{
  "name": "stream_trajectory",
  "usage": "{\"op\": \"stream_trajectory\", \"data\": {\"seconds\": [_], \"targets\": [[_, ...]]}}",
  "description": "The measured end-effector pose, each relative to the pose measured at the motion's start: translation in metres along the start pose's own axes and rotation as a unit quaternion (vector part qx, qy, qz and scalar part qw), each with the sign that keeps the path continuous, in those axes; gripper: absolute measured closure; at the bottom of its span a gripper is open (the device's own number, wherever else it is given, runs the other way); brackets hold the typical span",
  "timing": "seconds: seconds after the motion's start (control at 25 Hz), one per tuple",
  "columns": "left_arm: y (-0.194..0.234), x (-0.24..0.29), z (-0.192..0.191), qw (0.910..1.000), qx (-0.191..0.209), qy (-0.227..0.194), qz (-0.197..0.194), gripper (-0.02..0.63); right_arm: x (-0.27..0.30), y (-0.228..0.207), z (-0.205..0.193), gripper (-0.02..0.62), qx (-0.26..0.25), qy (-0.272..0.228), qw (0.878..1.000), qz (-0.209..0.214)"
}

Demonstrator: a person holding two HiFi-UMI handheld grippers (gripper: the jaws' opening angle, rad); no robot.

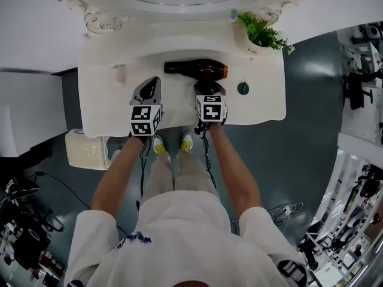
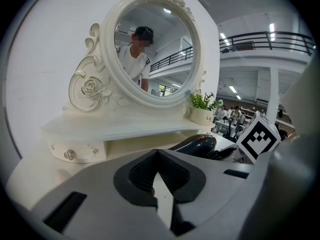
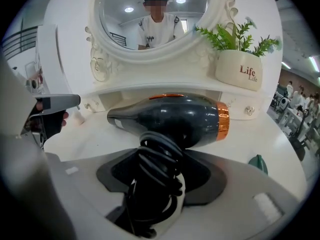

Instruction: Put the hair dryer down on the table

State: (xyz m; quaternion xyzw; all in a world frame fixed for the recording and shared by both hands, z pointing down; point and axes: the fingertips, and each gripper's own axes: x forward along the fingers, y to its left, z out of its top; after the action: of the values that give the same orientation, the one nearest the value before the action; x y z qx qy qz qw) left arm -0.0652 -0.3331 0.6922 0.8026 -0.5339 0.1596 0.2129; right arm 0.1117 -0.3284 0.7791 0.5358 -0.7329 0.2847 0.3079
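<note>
Head view: your right gripper point(image 1: 209, 89) is hiding the handle of the hair dryer point(image 1: 195, 69) over the table point(image 1: 263, 109) | Left gripper view: your left gripper point(image 2: 157, 156) is sitting closed, empty | Right gripper view: you are clamping the handle, itself buried under coiled cord point(image 3: 157, 169); table contact unclear.

Hair dryer point(image 1: 195, 69): black body, orange band. Surface point(image 1: 263, 106): white. Plant point(image 1: 263, 36): green leaves, white pot point(image 3: 241, 70). Left gripper point(image 1: 153, 81) and right gripper point(image 1: 209, 87): grey, cubes with black-and-white square markers.
</note>
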Motion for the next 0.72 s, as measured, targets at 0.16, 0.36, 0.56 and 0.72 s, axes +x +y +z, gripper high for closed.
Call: {"op": "stream_trajectory", "data": {"seconds": [0.16, 0.36, 0.56, 0.72], "targets": [[-0.002, 0.0, -0.002, 1.0, -0.001, 0.001, 0.001, 0.598, 0.003, 0.0, 0.004, 0.325, -0.016, -0.001, 1.0, 0.0], [-0.005, -0.001, -0.006, 1.0, -0.003, 0.003, 0.0, 0.598, 0.01, 0.001, 0.001, 0.324, -0.024, -0.003, 1.0, 0.004], [-0.007, -0.003, -0.008, 1.0, -0.003, 0.004, 0.0, 0.598, 0.012, 0.001, 0.002, 0.318, -0.021, -0.004, 1.0, 0.007], [-0.009, -0.007, -0.01, 1.0, -0.005, 0.005, -0.001, 0.598, 0.01, -0.003, 0.003, 0.296, -0.016, -0.002, 1.0, -0.001]]}}
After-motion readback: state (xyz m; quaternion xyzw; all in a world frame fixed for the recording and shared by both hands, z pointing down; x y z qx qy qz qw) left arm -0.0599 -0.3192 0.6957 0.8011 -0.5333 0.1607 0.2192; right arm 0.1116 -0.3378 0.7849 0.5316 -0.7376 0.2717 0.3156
